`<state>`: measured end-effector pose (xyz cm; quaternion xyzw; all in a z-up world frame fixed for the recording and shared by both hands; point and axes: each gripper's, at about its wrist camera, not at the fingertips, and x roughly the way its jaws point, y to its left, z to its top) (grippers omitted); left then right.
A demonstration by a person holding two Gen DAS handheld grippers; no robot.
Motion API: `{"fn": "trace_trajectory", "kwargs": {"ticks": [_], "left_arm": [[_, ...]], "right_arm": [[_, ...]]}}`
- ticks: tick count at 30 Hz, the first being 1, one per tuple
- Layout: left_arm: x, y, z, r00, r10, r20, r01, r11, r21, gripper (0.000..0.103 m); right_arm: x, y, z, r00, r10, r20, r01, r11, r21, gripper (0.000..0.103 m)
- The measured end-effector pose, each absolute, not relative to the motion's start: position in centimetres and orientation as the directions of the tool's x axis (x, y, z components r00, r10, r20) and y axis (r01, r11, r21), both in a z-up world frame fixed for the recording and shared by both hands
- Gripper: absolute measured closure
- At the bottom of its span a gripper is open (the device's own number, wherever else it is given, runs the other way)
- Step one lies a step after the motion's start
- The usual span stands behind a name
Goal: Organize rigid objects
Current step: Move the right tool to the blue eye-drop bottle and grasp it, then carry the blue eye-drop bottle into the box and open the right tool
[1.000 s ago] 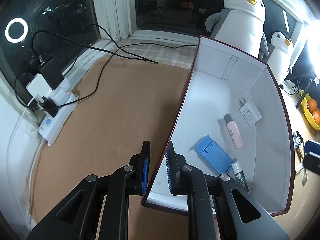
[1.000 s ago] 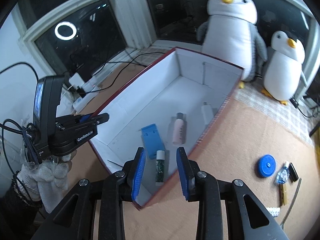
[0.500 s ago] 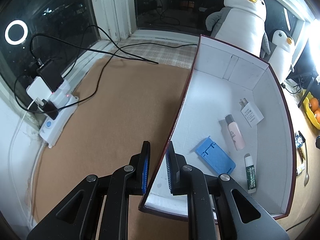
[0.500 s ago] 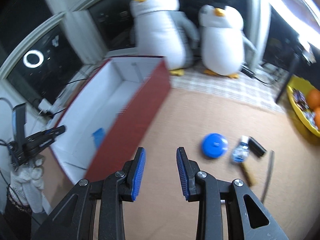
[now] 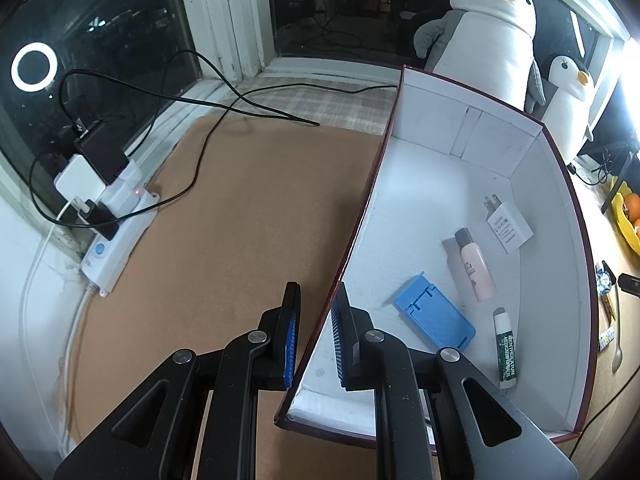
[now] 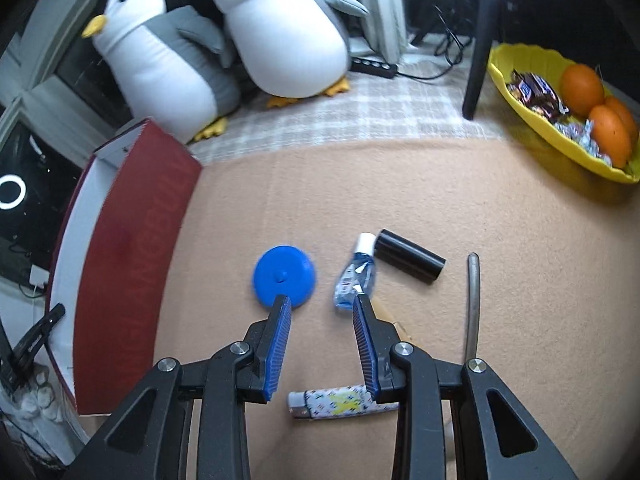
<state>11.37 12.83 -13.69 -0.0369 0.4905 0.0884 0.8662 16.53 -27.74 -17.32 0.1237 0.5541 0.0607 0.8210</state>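
Note:
A red box with a white inside [image 5: 460,184] [image 6: 124,248] holds a blue stand [image 5: 434,316], a pink bottle [image 5: 474,264], a white charger [image 5: 508,226] and a lip balm tube [image 5: 505,348]. My left gripper [image 5: 316,312] straddles the box's left wall with its jaws slightly apart from it. My right gripper [image 6: 320,306] is open and empty above the mat, over a blue round lid [image 6: 284,274], a small blue bottle [image 6: 358,274], a black cylinder [image 6: 410,256], a metal spoon [image 6: 473,304] and a patterned lighter [image 6: 336,402].
Two plush penguins [image 6: 240,36] stand behind the box. A yellow bowl [image 6: 560,140] with oranges and sweets sits far right. A power strip [image 5: 116,232] with plugs and black cables [image 5: 224,100] lies at the left by the window.
My right gripper has swung right, away from the box, to above the loose items on the mat. The lip balm now lies in the box. The left gripper has held still.

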Motion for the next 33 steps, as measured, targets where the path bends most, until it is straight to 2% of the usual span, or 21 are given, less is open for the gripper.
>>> {"fn": "trace_trajectory", "kwargs": {"ticks": [20,21,22,33], "left_arm": [[11.4,12.7,-13.7,0.497,0.13,-0.858,-0.199,0.979,0.033,0.089],[11.4,12.7,-13.7,0.498,0.13,-0.858,-0.199,0.98,0.033,0.089],[11.4,12.6,-13.7,0.498,0.13,-0.858,-0.198,0.98,0.033,0.089],[11.4,12.7,-13.7,0.499,0.129,-0.857,-0.197,0.98,0.032,0.089]], "right_arm": [[19.8,-28.3,-21.3,0.28,0.258,-0.925,0.055,0.957,0.284,0.074],[19.8,-28.2,-21.3,0.28,0.256,-0.925,0.054,0.958,0.282,0.075],[19.8,-28.2,-21.4,0.28,0.255,-0.925,0.053,0.958,0.281,0.081],[19.2,-28.3,-20.5,0.323,0.255,-0.912,0.052,0.957,0.286,0.082]]}}
